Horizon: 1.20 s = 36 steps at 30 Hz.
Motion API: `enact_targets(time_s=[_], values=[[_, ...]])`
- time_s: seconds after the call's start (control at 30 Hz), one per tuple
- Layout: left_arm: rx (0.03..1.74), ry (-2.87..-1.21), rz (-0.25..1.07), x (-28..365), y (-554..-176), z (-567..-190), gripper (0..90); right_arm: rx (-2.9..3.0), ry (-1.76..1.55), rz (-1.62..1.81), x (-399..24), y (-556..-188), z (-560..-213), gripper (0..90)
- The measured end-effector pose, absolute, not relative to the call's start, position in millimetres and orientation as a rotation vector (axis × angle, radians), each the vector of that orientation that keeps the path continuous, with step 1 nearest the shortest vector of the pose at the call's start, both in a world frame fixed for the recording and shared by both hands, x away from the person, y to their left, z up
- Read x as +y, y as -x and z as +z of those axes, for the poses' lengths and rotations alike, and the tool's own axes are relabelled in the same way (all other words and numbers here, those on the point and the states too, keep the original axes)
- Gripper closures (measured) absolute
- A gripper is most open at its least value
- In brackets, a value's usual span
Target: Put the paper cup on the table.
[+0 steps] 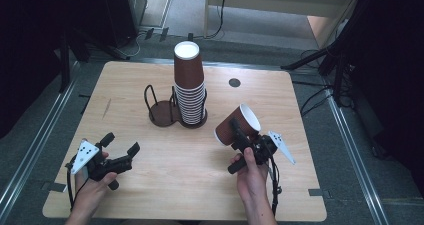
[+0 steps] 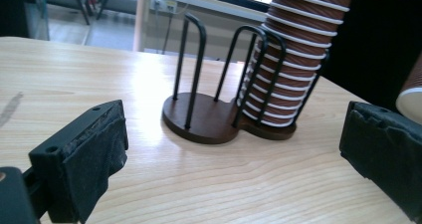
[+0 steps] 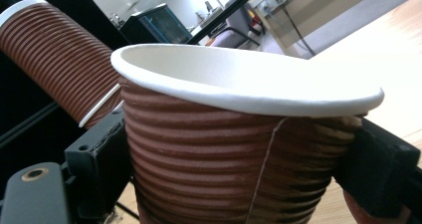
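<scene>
High view is showing the right tool clamping a single brown paper cup by its ribbed wall, jaws closed on both sides; the cup is hanging tilted just above the counter, its white rim pointing toward one o'clock. In the right gripper view the same cup is sitting between the two black pads, rim up and open.

At ten o'clock from the held cup, near but apart, the stack of cups is standing upside down in the right-hand ring of the black wire holder; the left-hand ring is lying bare. Between held cup and stack, a strip of bare wood is leaving room to move.

At eight o'clock, well apart, the left tool is hovering low with its jaws spread wide and gripping nothing; its own view is looking across bare wood at the holder and stack.

Wide open wood is lying along the near edge between both hands. Beyond the far edge, grey floor, cables and dark stands are surrounding the counter.
</scene>
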State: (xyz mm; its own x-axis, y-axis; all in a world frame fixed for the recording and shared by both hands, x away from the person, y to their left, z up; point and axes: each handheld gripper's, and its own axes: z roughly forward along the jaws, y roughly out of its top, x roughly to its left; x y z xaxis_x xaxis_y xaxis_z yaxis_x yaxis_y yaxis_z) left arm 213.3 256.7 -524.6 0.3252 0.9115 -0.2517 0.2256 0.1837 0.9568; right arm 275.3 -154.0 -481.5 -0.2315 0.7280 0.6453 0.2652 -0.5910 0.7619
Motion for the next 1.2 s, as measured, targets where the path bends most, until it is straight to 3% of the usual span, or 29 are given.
enact_targets(time_s=[0.87, 1.2], values=[[1.278, -1.312, 0.85, 294.4, -215.6, -540.6, 0.0, 1.171, -1.535, 1.611, -169.7, -300.7, -485.1, 11.9], [1.296, -1.312, 0.854, 303.8, -216.9, -543.8, 0.0, 1.217, -1.458, 1.465, -173.7, -312.9, -491.0, 11.9]])
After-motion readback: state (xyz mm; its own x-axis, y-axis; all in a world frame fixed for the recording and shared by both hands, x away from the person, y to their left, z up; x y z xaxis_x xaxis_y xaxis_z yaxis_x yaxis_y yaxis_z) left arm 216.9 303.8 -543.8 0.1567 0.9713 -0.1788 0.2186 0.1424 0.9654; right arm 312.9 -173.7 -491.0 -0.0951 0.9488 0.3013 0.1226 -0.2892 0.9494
